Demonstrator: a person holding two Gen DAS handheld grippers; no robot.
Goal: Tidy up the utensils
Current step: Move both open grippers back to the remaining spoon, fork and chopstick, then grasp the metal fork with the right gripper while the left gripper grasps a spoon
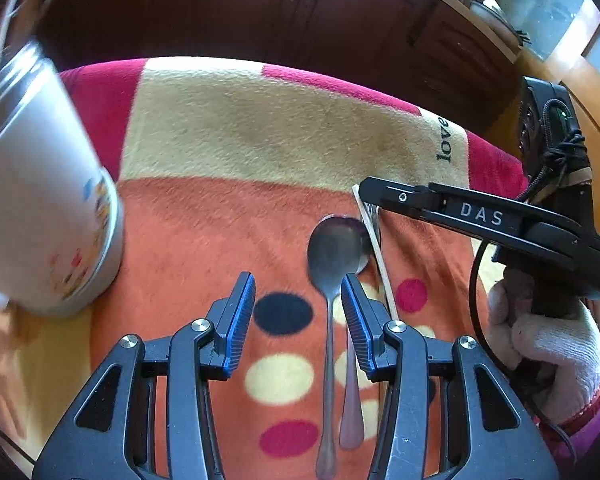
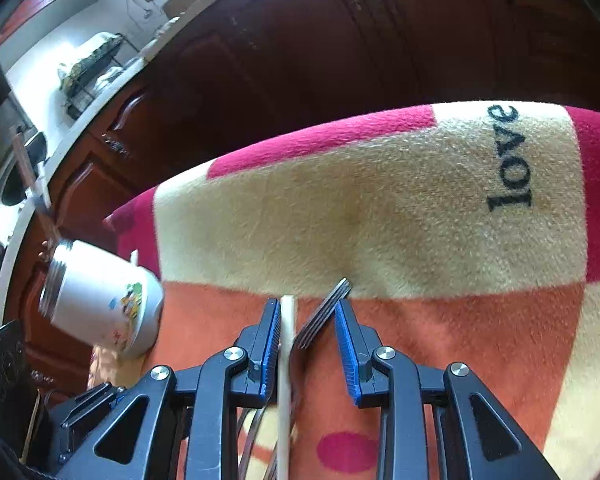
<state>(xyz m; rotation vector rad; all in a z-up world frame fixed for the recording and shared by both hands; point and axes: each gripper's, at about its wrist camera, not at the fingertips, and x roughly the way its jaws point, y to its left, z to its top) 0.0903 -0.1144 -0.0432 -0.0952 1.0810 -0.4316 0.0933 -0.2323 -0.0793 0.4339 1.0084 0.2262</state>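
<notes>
Nearest to us, our left tool (image 1: 298, 294) hangs with its jaws spread above the blanket (image 1: 228, 148), gripping nothing. A metal spoon (image 1: 332, 256) lies between them, its bowl just ahead of the tips and its handle running back under the tool until the edge of the view cuts it off. A second, pinkish handle (image 1: 351, 412) lies just beside it; what it belongs to we cannot make out.

Our right tool (image 2: 308, 314) is also parted. A white stick (image 2: 287, 344) and a fork (image 2: 322, 318) lie between its jaws, the stick against the left pad, the fork tilted nearer the right one. Neither is pinched. Their lower ends are hidden under the tool.

Further off on the left stands a white cup (image 2: 108, 304) with a cartoon print and a metal threaded rim, on the blanket's edge. A thin stick (image 2: 34, 184) rises from its mouth; the inside is hidden from us.

Beyond the blanket are dark wooden cabinets (image 2: 340, 48).
</notes>
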